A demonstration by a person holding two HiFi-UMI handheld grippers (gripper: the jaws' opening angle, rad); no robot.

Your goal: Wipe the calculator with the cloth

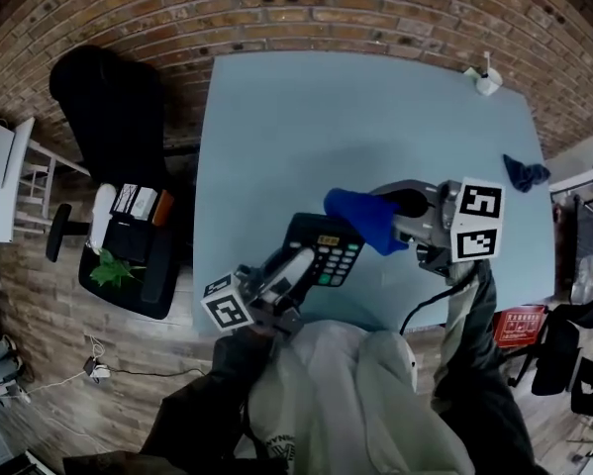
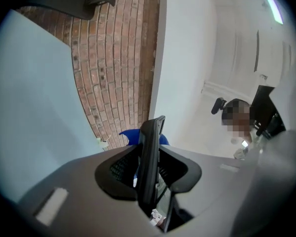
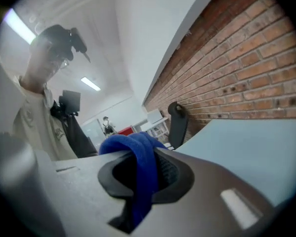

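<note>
Over the near edge of the pale blue table (image 1: 355, 117), the left gripper (image 1: 298, 265) holds up one calculator (image 1: 321, 250). It is black and flat, with a small screen at the top and rows of keys under it. Most keys are dark; some are green and one row looks orange. Seen from the left gripper (image 2: 148, 171), the calculator (image 2: 151, 142) stands on its thin edge, and the two jaws are pressed tight on both sides of it. The right gripper (image 1: 403, 214) has its jaws squeezed on a bright blue cloth (image 1: 367, 218). The cloth (image 3: 130, 147) is soft and thick, bunched up, and pokes out past the right gripper (image 3: 145, 174). It sits right by the top corner of the calculator, but I cannot tell if they touch. I count two grippers, one calculator and two cloths. The second cloth (image 1: 525, 172) is darker blue and lies alone at the right edge of the table. One black chair (image 1: 113, 107) stands by the brick wall (image 1: 375, 13).
</note>
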